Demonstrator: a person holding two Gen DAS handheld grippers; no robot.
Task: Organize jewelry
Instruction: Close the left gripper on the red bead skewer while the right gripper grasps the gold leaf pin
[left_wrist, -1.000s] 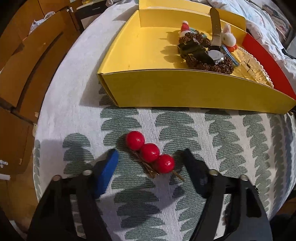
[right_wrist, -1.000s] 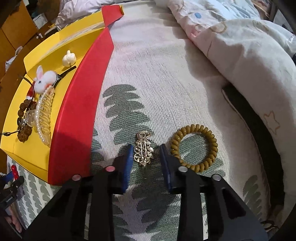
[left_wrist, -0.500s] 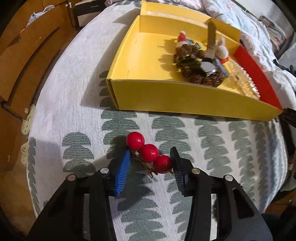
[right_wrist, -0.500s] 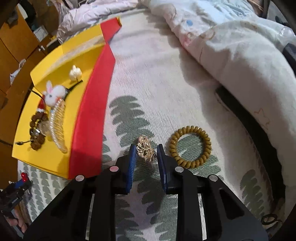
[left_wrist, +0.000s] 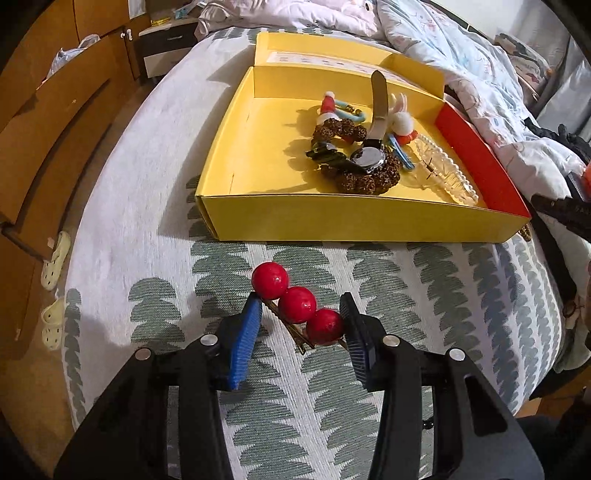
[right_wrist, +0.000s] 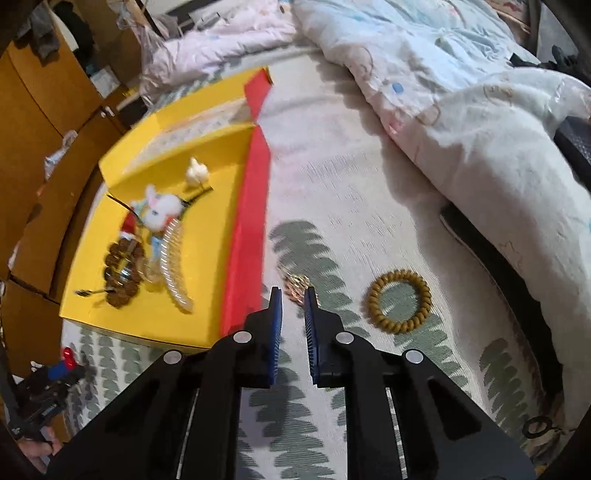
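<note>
In the left wrist view, the left gripper (left_wrist: 301, 312) has its jaws closed in on the red ball hair clip (left_wrist: 297, 304). The three red balls lie diagonally between the blue pads (left_wrist: 243, 343), and both pads seem to touch the clip: the left one near its metal bar, the right one at the nearest ball. The clip appears lifted a little above the patterned bedcover (left_wrist: 424, 314), but I cannot tell this for sure. Ahead of the jaws stands the yellow box (left_wrist: 332, 221), which already contains a watch (left_wrist: 367, 158), beads and a clear hair claw (left_wrist: 447, 177).

In the right wrist view, the right gripper (right_wrist: 293, 295) has its jaws narrow, and the gold leaf brooch (right_wrist: 295, 286) sits at the fingertips; the picture is blurred, so a firm grip is probable but not certain. To the right of the jaws, apart from them, the coil hair tie (right_wrist: 399, 301) lies on the bedcover. The box is left of the jaws.

To do this step well, I think each gripper should keep steady pressure, rise above the box wall before crossing it, and release low over a free part of the floor, because round balls may slip out.
</note>
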